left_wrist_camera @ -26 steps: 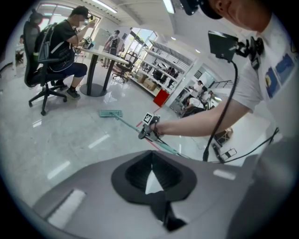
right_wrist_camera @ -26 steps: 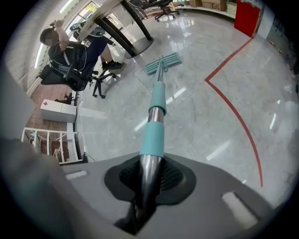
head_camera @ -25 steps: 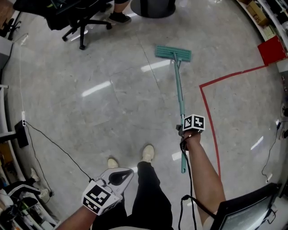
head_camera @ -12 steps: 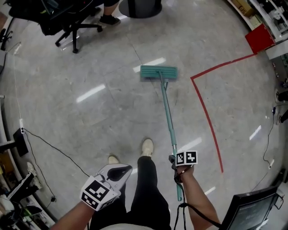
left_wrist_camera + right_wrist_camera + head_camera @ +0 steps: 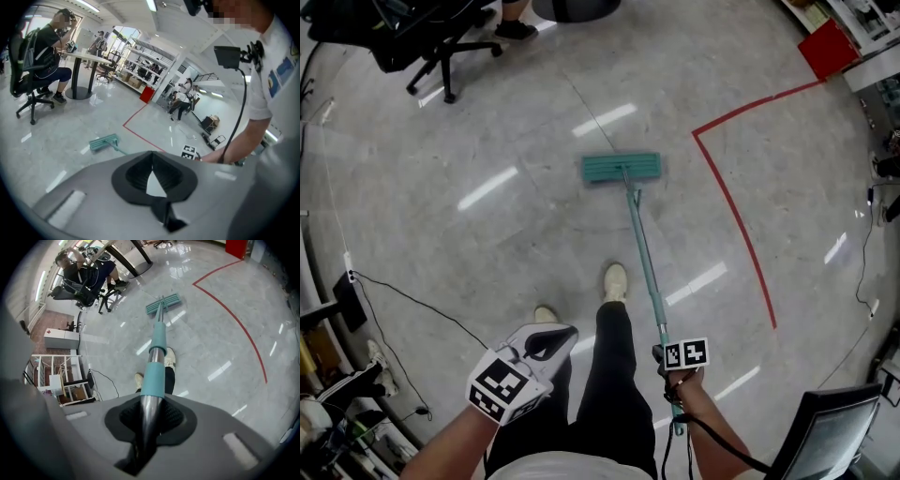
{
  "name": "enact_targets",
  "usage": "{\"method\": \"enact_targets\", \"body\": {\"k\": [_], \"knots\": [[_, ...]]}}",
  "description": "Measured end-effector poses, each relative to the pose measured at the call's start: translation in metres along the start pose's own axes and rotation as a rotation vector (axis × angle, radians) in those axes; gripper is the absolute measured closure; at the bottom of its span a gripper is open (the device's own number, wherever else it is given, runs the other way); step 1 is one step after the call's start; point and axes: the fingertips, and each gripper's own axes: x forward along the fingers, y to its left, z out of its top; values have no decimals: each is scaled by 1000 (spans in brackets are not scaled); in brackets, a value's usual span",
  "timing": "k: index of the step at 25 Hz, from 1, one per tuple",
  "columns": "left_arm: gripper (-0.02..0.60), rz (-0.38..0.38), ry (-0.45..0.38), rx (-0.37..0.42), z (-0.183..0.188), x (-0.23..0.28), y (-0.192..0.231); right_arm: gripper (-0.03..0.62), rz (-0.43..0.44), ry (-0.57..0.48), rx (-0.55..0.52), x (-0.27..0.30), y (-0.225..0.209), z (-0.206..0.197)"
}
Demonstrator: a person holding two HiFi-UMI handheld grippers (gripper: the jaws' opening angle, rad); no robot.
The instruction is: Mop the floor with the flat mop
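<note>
1. The floor (image 5: 487, 122) is pale, glossy stone. A red tape line (image 5: 741, 216) crosses its right part, and an office chair (image 5: 422, 37) stands at the upper left edge.
2. The flat mop (image 5: 633, 216) lies ahead of the person. Its mop head (image 5: 622, 168) sits flat on the floor, left of the tape corner. Its handle (image 5: 639, 244) slants back past the shoes (image 5: 616, 281) to the right hand.
3. The right gripper (image 5: 666, 361) is clenched on the upper end of the handle. The right gripper view shows the metal shaft pinched between both pads.
4. The left gripper (image 5: 546, 343) hangs beside the left leg, well apart from the handle. Its jaws are closed tip to tip with nothing between them.
5. Step in hand, by judgement: a one-handed mopping stroke, with the mop head in contact with the floor.
6. Next move, by judgement: push or draw the head along a fresh strip. Keep it flat and keep the grip firm.
7. Containers: no bucket or basin shows in any view. A red box (image 5: 827, 47) stands at the upper right edge; its contents cannot be told.
</note>
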Motion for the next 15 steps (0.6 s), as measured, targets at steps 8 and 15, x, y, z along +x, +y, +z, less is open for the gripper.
{"method": "enact_targets", "body": {"k": [8,15], "knots": [[578,1,23,4,-19,-11,6,549,-20,33,-9,41,8,-14],[578,10,29,-8,-27,-13,9,549,-12,17,-18,56,12,10]]}}
